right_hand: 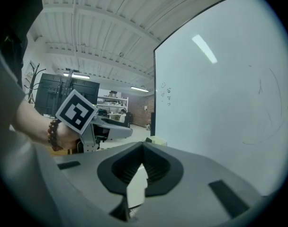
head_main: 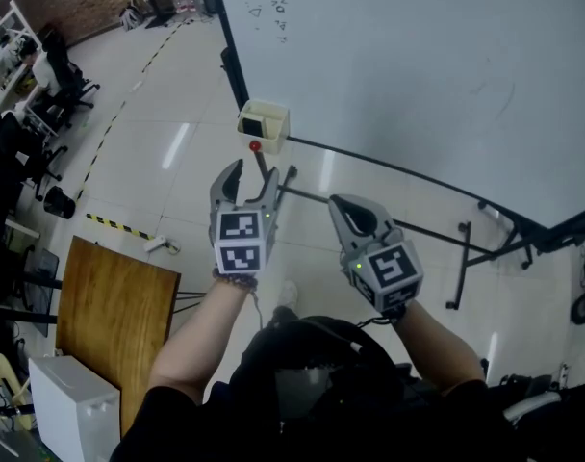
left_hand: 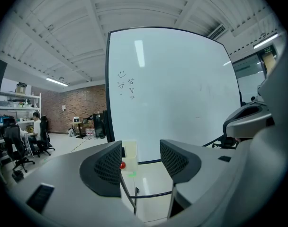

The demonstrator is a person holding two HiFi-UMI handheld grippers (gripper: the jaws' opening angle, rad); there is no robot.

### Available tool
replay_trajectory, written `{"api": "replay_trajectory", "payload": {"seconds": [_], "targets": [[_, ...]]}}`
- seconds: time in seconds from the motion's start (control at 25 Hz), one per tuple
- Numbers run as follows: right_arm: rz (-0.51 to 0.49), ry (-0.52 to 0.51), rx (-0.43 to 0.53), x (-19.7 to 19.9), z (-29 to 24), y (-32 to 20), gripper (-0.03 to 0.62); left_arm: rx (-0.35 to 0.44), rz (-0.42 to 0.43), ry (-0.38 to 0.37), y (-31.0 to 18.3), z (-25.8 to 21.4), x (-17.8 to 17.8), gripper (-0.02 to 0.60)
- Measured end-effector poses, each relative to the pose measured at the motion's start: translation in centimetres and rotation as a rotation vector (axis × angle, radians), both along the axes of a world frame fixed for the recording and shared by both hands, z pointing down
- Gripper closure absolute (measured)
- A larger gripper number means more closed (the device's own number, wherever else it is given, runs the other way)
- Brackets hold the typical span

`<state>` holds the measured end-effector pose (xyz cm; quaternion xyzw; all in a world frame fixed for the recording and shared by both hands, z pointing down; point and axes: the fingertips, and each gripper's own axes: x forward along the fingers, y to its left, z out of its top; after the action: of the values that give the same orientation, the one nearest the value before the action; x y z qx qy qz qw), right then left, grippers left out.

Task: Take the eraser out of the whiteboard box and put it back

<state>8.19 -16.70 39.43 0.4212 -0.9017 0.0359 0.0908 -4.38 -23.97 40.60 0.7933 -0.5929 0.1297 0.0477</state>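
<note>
Cream whiteboard box (head_main: 264, 125) just ahead of open left tool (head_main: 255, 171).

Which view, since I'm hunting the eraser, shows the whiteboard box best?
The head view: it looks down into the open box at the whiteboard's edge. The left gripper view shows its side, partly behind a finger; the right gripper view, just a sliver.

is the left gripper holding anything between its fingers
No, the left gripper has its fingers standing apart with nothing between them, and the whiteboard box sits farther ahead.
</note>
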Motion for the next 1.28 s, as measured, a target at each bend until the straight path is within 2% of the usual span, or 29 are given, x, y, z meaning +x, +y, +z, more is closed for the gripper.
{"api": "replay_trajectory", "payload": {"seconds": [0.12, 0.2, 0.32, 0.64, 1.04, 1.08, 1.28], "targets": [[-0.01, 0.002, 0.001, 0.5, 0.1, 1.8, 0.568, -0.001, -0.004, 0.001, 2.0, 0.0, 0.6, 0.348], [-0.016, 0.001, 0.006, 0.9, 0.0, 2.9, 0.568, 0.0, -0.008, 0.003, 3.3, 0.0, 0.9, 0.385], [-0.026, 0.004, 0.009, 1.2, -0.2, 4.5, 0.568, 0.003, -0.013, 0.005, 5.2, -0.3, 1.2, 0.385], [-0.056, 0.008, 0.024, 1.1, -0.6, 8.0, 0.568, 0.011, -0.022, 0.001, 9.5, -1.0, 1.4, 0.454], [-0.058, 0.013, 0.032, -0.4, -0.9, 10.4, 0.568, 0.025, 0.023, 0.021, 12.6, -1.9, 0.7, 0.522], [-0.057, 0.012, 0.034, -0.6, -1.0, 10.6, 0.568, 0.028, 0.031, 0.025, 12.8, -2.0, 0.6, 0.545], [-0.034, 0.017, 0.043, -2.4, -1.7, 11.5, 0.568, 0.039, 0.062, 0.038, 14.0, -2.4, -0.6, 0.565]]}}
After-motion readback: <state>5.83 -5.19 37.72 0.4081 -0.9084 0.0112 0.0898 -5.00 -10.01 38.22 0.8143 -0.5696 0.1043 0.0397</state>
